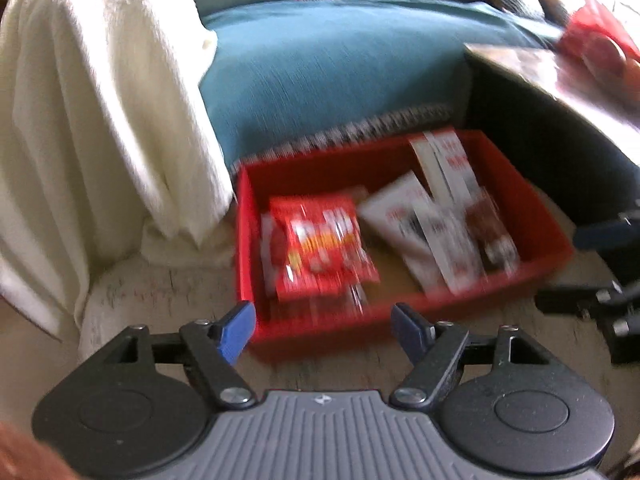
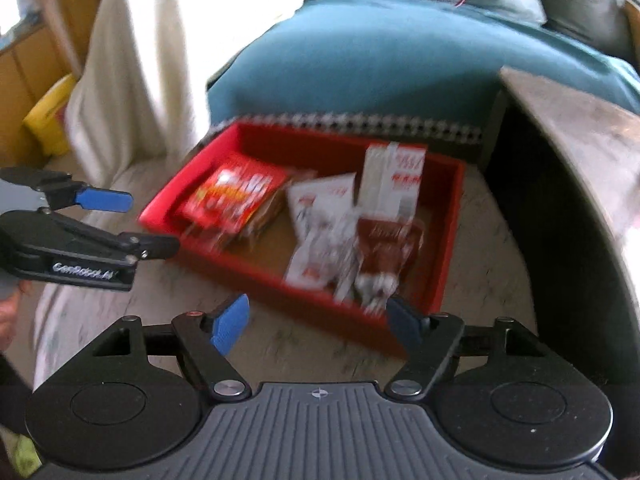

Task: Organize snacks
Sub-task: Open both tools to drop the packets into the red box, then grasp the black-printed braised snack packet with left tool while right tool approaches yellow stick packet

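A red bin [image 1: 248,240] [image 2: 452,240] stands on the floor in front of a sofa. Inside it, a red snack packet [image 1: 320,248] [image 2: 236,192] lies at the left. White boxes [image 1: 444,168] [image 2: 396,176] lean at the right, beside a dark red packet [image 1: 492,232] [image 2: 384,252]. My left gripper [image 1: 322,320] hovers open at the bin's near wall, nothing between its blue pads. My right gripper [image 2: 318,314] is open too, empty, over the bin's near right corner. The left gripper [image 2: 152,224] shows at the left of the right wrist view. Both views are blurred.
The sofa's teal cover [image 1: 328,64] hangs behind the bin, and a white throw [image 1: 100,100] drapes its arm at the left. A dark table [image 1: 560,80] stands close on the right with red packaging [image 1: 600,40] on it. A yellow object [image 2: 48,120] sits far left.
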The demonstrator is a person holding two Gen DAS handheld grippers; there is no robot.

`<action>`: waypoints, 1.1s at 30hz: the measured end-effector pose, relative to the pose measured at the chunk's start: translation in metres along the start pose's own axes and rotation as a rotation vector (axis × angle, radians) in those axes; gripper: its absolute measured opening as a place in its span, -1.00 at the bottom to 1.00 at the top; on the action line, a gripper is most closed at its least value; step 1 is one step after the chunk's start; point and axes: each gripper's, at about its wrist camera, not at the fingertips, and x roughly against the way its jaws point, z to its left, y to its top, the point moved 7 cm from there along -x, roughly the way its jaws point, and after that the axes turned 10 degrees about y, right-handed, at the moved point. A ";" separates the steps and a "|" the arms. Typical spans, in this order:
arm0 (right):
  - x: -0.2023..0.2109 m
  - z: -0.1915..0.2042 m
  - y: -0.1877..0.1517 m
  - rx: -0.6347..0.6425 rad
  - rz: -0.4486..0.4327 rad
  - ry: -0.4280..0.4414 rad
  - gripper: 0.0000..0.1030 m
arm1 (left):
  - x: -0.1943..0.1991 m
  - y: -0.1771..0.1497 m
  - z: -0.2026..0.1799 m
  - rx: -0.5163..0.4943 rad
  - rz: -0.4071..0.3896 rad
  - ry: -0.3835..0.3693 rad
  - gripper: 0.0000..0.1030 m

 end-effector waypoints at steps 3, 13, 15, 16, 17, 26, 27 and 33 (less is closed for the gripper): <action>0.000 0.011 -0.015 0.032 0.042 0.021 0.58 | 0.012 -0.029 -0.006 -0.052 0.040 -0.038 0.33; 0.007 0.037 -0.045 0.087 0.115 0.086 0.66 | 0.075 -0.121 -0.067 -0.470 0.092 -0.266 0.33; 0.007 0.037 -0.047 0.088 0.121 0.091 0.66 | 0.083 -0.146 -0.083 -0.604 0.108 -0.308 0.33; 0.006 0.038 -0.048 0.091 0.126 0.091 0.67 | 0.085 -0.157 -0.089 -0.671 0.103 -0.311 0.34; 0.006 0.038 -0.050 0.094 0.131 0.091 0.67 | 0.085 -0.168 -0.094 -0.740 0.092 -0.304 0.34; -0.008 0.043 -0.063 0.126 0.209 0.110 0.67 | 0.056 -0.216 -0.102 -0.944 0.133 -0.340 0.57; -0.008 0.042 -0.064 0.128 0.213 0.109 0.67 | 0.055 -0.217 -0.103 -0.952 0.114 -0.339 0.59; -0.017 0.038 -0.061 0.123 0.239 0.110 0.67 | 0.053 -0.194 -0.101 -0.837 0.107 -0.322 0.07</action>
